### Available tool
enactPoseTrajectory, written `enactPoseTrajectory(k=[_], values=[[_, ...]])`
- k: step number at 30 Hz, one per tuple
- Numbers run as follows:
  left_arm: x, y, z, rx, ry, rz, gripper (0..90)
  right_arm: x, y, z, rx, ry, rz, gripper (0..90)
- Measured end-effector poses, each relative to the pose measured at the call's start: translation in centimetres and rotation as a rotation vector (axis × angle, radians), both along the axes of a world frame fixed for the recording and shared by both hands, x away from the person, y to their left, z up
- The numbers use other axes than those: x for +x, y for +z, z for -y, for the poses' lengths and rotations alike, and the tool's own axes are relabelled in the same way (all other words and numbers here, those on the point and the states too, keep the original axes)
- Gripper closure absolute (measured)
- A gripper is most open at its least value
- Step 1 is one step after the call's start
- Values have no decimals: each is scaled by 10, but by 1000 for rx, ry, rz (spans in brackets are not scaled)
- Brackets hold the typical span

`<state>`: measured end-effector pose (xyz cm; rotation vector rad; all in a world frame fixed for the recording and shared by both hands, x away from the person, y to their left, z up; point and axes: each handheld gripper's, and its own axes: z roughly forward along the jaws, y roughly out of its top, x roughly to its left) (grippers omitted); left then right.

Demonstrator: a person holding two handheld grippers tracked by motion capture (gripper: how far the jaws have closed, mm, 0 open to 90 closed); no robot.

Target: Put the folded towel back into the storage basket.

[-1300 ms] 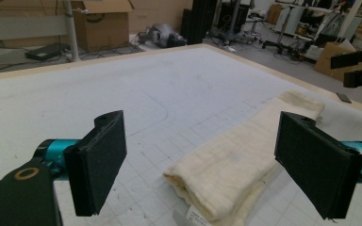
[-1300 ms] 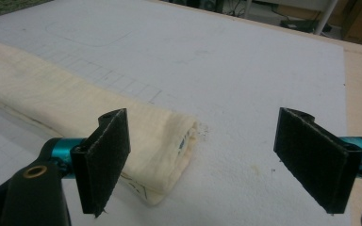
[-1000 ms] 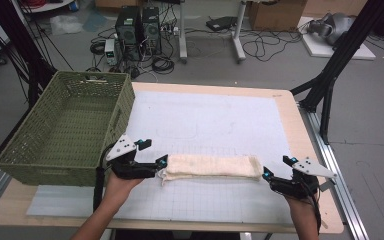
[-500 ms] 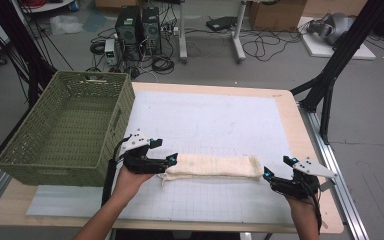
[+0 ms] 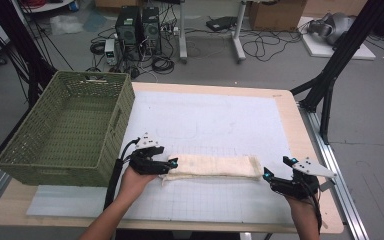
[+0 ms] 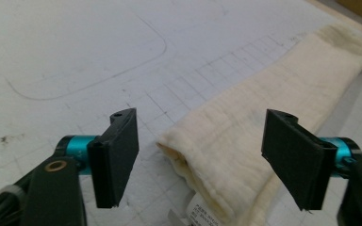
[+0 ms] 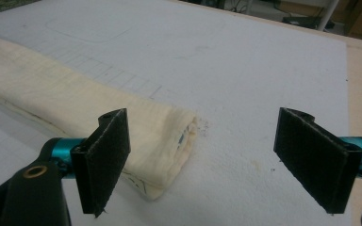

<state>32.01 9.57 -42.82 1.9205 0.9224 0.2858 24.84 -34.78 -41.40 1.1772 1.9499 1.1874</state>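
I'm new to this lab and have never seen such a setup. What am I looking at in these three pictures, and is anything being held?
There is no robot here: a person holds a hand tool with two black jaws in each hand. The high view looks down on the table from above the person; the other two come from small cameras riding on each tool, looking out between its jaws. On the white mat lies a cream cloth folded into a long strip, and a green woven basket stands at the left. The left tongs sit at the cloth's left end, jaws open on either side of it. The right tongs wait, open, just off its right end. Nothing is held yet.
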Motion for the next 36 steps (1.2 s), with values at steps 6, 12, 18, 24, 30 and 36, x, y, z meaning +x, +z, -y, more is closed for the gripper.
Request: enactPoseTrajectory(k=[6, 12, 18, 24, 30, 36], values=[[2, -5, 3, 44, 9, -42, 344, 0, 0, 0, -1, 0, 1, 175], [1, -14, 4, 73, 11, -74, 357, 0, -1, 0, 1, 2, -5, 174], [-3, -20, 7, 100, 5, -72, 362, 1, -2, -1, 3, 2, -10, 175], [-10, -19, 12, 165, -27, -27, 449, 1, -2, -2, -1, 1, -16, 174], [-15, -18, 18, 164, -79, -18, 725, 1, -3, 0, -5, -6, -18, 176], [-13, -19, 16, 119, -80, -36, 825, 1, -2, 2, 4, -32, -10, 177]])
